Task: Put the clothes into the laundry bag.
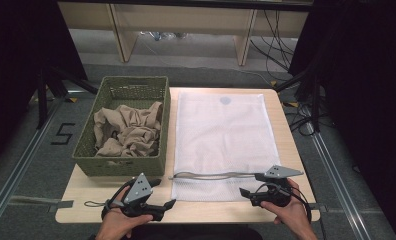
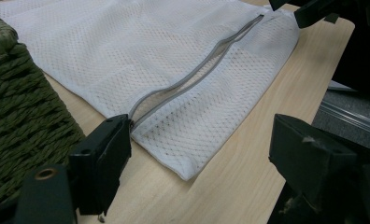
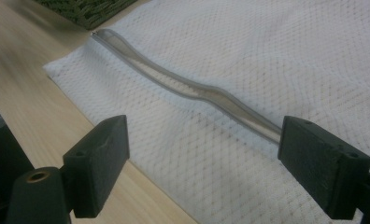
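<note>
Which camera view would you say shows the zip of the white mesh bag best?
The right gripper view: the zip runs across the frame, close, slightly parted along its length. The left gripper view shows the zip from one end, receding. The high view shows it only as a thin grey line near the bag's front edge.

Overhead plus two close bag [image 1: 221, 145] views

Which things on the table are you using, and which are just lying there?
In use:
- white mesh bag with its grey zipper
- left tool, open
- right tool, open

Just lying about:
- green basket
- beige cloth inside it
</note>
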Tool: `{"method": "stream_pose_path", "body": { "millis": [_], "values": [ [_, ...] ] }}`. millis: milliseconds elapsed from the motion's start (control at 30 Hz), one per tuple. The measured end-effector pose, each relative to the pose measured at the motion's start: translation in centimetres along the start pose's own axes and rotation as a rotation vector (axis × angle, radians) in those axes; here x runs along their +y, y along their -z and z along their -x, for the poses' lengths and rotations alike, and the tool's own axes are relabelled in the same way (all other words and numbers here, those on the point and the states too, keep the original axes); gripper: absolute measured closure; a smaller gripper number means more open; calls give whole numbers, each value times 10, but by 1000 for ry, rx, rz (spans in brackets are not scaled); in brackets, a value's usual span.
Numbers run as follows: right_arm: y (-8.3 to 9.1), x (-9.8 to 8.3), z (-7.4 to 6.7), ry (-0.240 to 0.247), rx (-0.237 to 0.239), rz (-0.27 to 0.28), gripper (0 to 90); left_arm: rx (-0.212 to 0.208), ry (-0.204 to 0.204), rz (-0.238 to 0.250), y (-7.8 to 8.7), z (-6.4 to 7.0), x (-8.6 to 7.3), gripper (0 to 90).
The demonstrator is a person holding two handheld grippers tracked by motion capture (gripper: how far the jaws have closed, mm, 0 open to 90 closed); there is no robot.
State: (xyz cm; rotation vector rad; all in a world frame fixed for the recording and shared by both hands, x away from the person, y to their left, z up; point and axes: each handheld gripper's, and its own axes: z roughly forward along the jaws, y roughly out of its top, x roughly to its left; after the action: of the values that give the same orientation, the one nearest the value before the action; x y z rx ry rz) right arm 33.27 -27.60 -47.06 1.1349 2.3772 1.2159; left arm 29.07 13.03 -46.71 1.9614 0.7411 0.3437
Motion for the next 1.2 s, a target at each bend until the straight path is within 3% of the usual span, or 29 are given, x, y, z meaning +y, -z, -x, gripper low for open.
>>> {"method": "stream_pose_path", "body": {
  "millis": [300,333,433,533,633,667,700,733,767,933,1133,1167,1200],
  "values": [
    [-2,0,1,-12,6,-17,170,3,2,-1,-1,0,1,205],
    [-3,0,4,13,-10,-22,169,2,4,-3,-1,0,1,206],
    [-4,0,7,28,-31,-40,168,2,2,-4,-1,0,1,206],
    [-8,2,13,91,-108,-82,168,-1,6,-2,-1,0,1,205],
    [-13,5,18,114,-140,-109,171,3,-7,-14,-2,-1,1,206],
    [-15,6,18,111,-163,-120,174,-9,8,2,-3,0,1,206],
    [-18,8,21,147,-169,-132,179,-11,-9,1,-2,0,2,205],
    [-20,8,22,154,-179,-141,182,-14,-23,1,-2,-1,2,205],
    [-22,9,24,164,-187,-150,185,-13,6,1,-3,0,1,205],
    [-33,14,34,196,-243,-197,201,-8,-1,-9,-3,0,1,205],
    [-50,22,38,241,-236,-232,206,-14,1,-7,-5,0,1,205],
    [-54,23,38,279,-233,-240,209,-15,2,-7,-4,0,1,206],
    [-58,24,36,285,-229,-248,210,-15,2,-7,-4,0,1,205]
  ]
}}
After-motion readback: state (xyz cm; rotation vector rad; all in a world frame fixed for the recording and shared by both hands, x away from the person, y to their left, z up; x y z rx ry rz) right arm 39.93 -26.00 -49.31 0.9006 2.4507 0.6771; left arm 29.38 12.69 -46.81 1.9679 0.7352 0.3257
